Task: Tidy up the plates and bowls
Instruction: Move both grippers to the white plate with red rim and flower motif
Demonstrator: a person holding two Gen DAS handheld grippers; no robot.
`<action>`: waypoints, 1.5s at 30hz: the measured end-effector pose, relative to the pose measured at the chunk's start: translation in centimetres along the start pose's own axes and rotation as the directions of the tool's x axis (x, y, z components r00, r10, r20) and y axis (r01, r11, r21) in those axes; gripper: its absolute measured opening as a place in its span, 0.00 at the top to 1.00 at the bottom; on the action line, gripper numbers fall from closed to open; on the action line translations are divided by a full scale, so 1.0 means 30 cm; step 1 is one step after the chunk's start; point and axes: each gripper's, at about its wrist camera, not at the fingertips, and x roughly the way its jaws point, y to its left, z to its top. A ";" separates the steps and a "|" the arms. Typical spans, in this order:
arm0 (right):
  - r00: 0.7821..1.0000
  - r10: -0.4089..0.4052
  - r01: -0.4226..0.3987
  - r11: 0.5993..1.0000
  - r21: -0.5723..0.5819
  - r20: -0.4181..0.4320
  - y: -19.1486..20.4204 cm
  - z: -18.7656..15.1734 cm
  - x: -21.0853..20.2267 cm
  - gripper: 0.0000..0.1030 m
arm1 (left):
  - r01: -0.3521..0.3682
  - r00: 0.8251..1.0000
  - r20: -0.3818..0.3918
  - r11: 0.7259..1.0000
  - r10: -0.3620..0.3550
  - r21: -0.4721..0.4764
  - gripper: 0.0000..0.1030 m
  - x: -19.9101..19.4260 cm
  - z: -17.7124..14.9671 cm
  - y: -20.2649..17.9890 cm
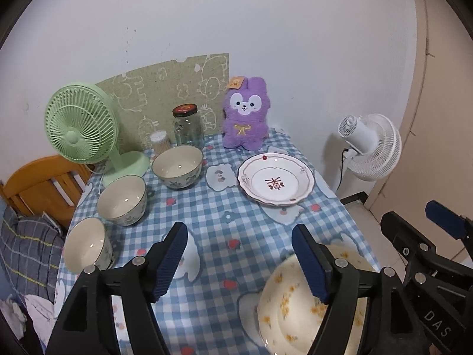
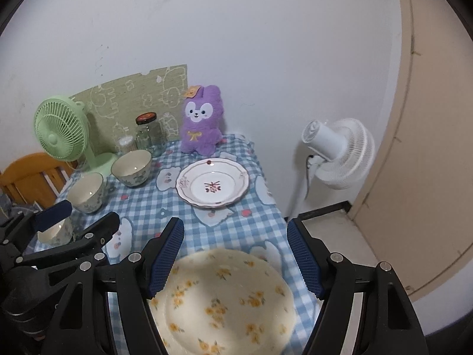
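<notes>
The yellow-flowered plate [image 2: 224, 301] lies flat, face up, at the near right corner of the surface [image 1: 224, 207], its rim close to the near and right edges. Being round, it has no long axis. The right gripper [image 2: 235, 257] hangs over it with jaws spread wide, one blue pad on either side above the rim, neither pressing on it. The left gripper [image 1: 241, 261] hangs just to its left, jaws likewise spread and holding nothing, above bare checked cloth, its right pad over the plate's left rim.

Farther back on the right sits the white plate with a red motif [image 1: 276, 179], also flat and face up, near the right edge. Three bowls stand upright, mouths up, in a line along the left edge: the near bowl [image 1: 85, 244], the middle bowl [image 1: 122, 199] and the far bowl [image 1: 179, 165].

The middle of the surface, between bowls and plates, is open cloth. At the far edge stand a green fan [image 1: 81, 124], a glass jar [image 1: 187, 127] and a purple plush toy [image 1: 245, 118].
</notes>
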 end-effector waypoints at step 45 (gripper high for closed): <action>0.955 0.118 -0.147 0.985 -0.087 -0.271 -0.064 0.289 0.888 0.25 | -0.052 0.963 -0.269 0.990 0.015 -0.130 0.22 0.794 0.259 0.000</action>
